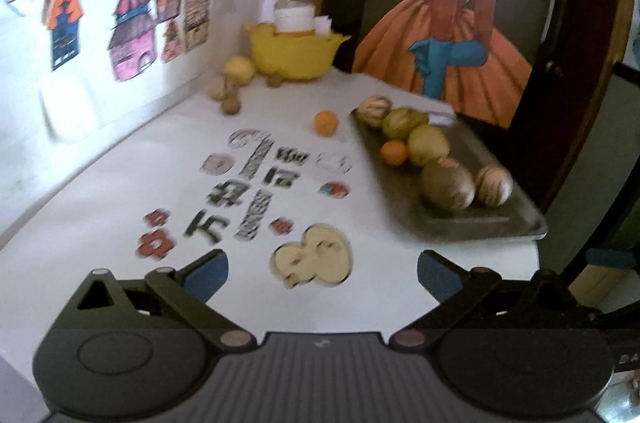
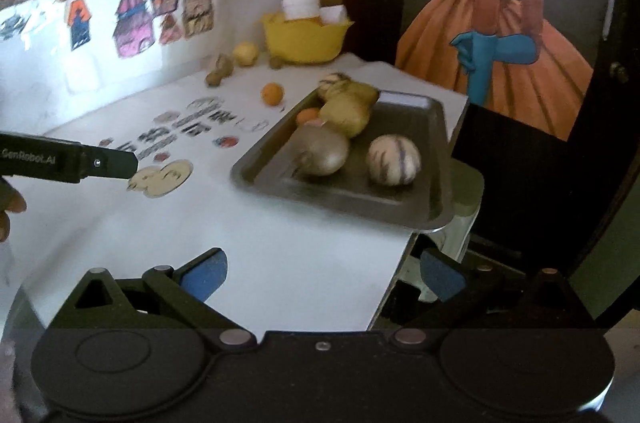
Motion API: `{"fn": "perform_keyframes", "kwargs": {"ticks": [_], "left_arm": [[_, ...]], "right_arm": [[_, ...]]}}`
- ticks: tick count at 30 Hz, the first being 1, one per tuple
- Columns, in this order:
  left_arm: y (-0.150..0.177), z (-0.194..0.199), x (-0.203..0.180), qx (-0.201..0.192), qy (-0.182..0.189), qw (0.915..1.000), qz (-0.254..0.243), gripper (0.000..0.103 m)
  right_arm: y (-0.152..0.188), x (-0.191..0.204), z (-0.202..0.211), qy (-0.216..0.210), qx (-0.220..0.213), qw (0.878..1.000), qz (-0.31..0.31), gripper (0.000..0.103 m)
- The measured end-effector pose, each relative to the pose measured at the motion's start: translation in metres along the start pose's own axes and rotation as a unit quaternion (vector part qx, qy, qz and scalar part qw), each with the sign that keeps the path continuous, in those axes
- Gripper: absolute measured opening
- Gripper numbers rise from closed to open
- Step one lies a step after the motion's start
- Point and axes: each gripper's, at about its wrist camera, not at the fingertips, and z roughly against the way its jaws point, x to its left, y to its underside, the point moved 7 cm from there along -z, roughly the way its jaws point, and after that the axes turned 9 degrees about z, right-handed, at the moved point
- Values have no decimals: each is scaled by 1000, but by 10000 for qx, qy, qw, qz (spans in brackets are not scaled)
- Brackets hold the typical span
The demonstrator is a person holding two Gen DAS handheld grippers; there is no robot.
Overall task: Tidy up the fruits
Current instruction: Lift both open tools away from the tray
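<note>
Grey tray (image 1: 486, 219) ahead-right of the left hand-held gripper (image 1: 322, 273) gathers most fruits; one orange (image 1: 326, 123) sits beyond, loose on the surface (image 1: 160, 163). Both it and the right hand-held gripper (image 2: 322, 273) are spread, empty, probably for picking

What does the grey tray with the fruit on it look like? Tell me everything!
The grey tray is a shallow rectangle with rounded corners and a raised rim, dull like metal. It lies flat on the white table, near its right edge, one corner poking slightly past it. Six fruits rest inside: two pale striped ones, a brown one, two yellow-green ones and a small orange one. Neither gripper touches it.
</note>
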Motion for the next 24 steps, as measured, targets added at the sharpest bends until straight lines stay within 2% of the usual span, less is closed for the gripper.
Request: {"fn": "perform_keyframes", "kwargs": {"ticks": [6, 12, 19, 24], "left_arm": [[3, 11, 21, 112, -214, 9997, -52, 102], [-7, 15, 37, 148, -451, 9988, -81, 102], [-25, 20, 61, 50, -982, 9942, -426, 102], [-39, 22, 79, 47, -1187, 9920, -424, 102]], "right_arm": [[-7, 23, 10, -234, -8, 9997, 109, 102], [-26, 44, 5, -767, 9, 9963, 397, 102], [-53, 60, -4, -1554, 294, 9846, 749, 102], [-82, 55, -9, -1644, 225, 9830, 792, 102]]}}
